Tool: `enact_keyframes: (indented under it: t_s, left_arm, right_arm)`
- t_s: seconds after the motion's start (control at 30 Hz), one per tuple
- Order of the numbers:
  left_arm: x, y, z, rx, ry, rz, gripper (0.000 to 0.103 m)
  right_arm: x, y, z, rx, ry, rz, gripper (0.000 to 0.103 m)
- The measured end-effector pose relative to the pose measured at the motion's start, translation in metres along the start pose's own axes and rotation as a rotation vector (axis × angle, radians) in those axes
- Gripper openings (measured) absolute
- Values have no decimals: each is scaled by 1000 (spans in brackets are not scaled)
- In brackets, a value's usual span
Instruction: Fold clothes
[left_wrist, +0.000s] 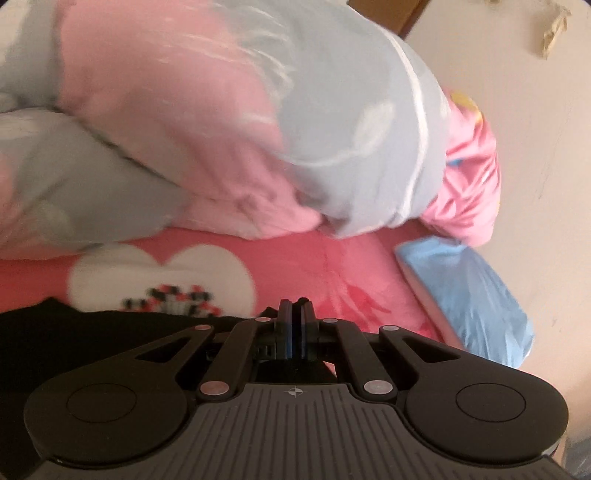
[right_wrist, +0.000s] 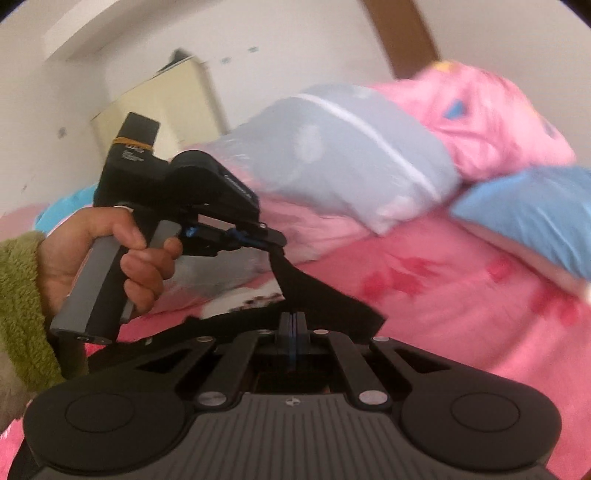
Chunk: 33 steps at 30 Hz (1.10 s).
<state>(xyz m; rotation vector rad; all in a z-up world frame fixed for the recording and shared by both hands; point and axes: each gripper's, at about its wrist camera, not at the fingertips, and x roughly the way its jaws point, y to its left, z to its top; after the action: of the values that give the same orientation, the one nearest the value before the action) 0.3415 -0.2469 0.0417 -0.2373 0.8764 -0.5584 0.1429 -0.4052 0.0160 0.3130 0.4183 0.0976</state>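
Right gripper (right_wrist: 293, 321): fingers are seen pressed together, with a black garment (right_wrist: 314, 295) pinched between them at its edge; the cloth rises from here in a taut triangle. Left gripper (right_wrist: 273, 240), seen from the right wrist view, is clamped on the upper corner of the same black cloth, so that the piece is stretched between the two grips and lifted off the bed, probably to straighten an edge before a fold is laid. The left gripper is held by a bare hand (right_wrist: 107, 254) with a green fleece sleeve (right_wrist: 22, 295) at the wrist. In the left wrist view the left gripper (left_wrist: 293, 310) is likewise closed, with black cloth spreading to its left; what lies between the fingertips cannot be made out in that view. Beneath, a pink bed cover (left_wrist: 332, 269) with a white heart print (left_wrist: 162, 280) is seen; it serves as the folding surface. Further out, a heap of grey and pink bedding (left_wrist: 221, 129) is piled against the wall, with a bright pink quilt (right_wrist: 491, 122) behind and a blue pillow (right_wrist: 532, 218) beside it, all well apart from the garment and seemingly pushed back to leave room. A cream wardrobe (right_wrist: 166, 107) is noted in the far corner. Both views are blurred, so motion is judged likely. The fold is judged to be at an early stage.
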Motion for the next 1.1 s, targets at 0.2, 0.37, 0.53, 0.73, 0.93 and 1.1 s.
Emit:
enact_keyframes:
  t_s: [0.2,0.37,0.53,0.73,0.93,1.1]
  left_arm:
    - [-32,59,-6,-72,-10,-23,2]
    - [-36,111,-24,-133,14,-19,2]
    - [-23,144,-41,-182,46,-27,2]
    - [-9,161,-55,-200,58,-47,2]
    - [1,174,-64,-209,65,-63,3]
    - [3,179,-67,-213,63,-71,4]
  right_arm:
    - [10,56,4,-114,42,66,0]
    - [18,93,-10,-187,130,139,0]
    - [40,87,-20,-160,246,133,5]
    - [80,34,-3,40,340,117,19]
    - [123,28,2,-45,368,44,20]
    - [151,29,-7,-112,394,-3,20]
